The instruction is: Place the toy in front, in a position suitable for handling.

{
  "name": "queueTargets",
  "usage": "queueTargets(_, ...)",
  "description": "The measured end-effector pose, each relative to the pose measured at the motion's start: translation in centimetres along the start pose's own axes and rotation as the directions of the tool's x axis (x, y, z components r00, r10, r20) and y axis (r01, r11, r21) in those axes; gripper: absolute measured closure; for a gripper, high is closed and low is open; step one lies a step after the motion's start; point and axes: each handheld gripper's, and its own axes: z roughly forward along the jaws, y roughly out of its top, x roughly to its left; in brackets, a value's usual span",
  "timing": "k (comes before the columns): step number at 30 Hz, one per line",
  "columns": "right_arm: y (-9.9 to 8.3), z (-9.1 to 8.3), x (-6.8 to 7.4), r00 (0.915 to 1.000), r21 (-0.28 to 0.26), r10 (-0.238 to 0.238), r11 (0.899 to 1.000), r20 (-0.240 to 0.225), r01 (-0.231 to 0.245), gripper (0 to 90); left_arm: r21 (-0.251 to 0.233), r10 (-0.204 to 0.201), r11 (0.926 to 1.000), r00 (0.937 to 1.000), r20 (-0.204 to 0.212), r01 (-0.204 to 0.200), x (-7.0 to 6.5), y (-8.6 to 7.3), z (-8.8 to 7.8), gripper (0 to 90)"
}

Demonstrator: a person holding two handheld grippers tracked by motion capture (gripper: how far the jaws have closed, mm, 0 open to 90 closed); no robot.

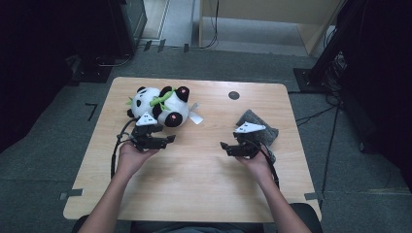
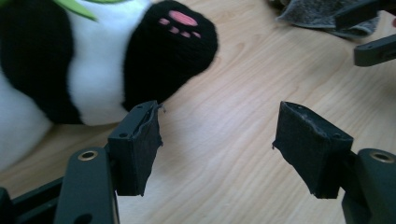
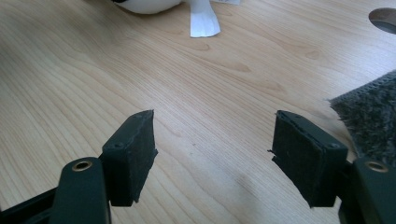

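A black-and-white panda plush (image 1: 158,104) with a green leaf lies on the far left part of the wooden table (image 1: 194,184). My left gripper (image 1: 169,140) hovers just in front of it, jaws open and empty. In the left gripper view the panda (image 2: 84,70) sits at upper left, its pink-padded paw just beyond the left gripper (image 2: 217,144). A grey fuzzy cloth (image 1: 257,127) lies at the right. My right gripper (image 1: 224,146) is in front of the cloth, open with bare wood between the jaws. The right gripper (image 3: 212,149) has the cloth (image 3: 369,116) at its right side.
A white tag (image 1: 195,118) sticks out from the panda toward the table's middle. A dark round grommet (image 1: 233,95) sits near the far edge. Cables trail from both grippers. Dark racks and cables stand on the floor beyond and to the right.
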Motion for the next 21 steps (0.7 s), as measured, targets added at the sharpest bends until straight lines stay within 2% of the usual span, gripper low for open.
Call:
queueTargets(5, 0.0, -0.3, -0.6, 0.9999, -0.001, 0.012, 1.000, -0.005, -0.012, 32.5, -0.018, -0.027, 0.9995, 0.9996, -0.008, 0.027, 1.4, 0.5, -0.8, 31.2)
queueTargets(14, 0.2, -0.3, -1.3, 0.9995, 0.002, 0.031, 1.000, -0.009, -0.031, 33.7, -0.017, -0.024, 0.9996, 0.9985, -0.049, 0.023, 3.0, 1.4, -1.6, 31.4)
queueTargets(21, 0.3, -0.1, -1.3, 0.9998, 0.011, 0.015, 1.000, -0.012, -0.015, 34.4, -0.021, -0.039, 0.9991, 0.9971, -0.065, 0.038, 4.3, 2.0, -1.8, 31.7)
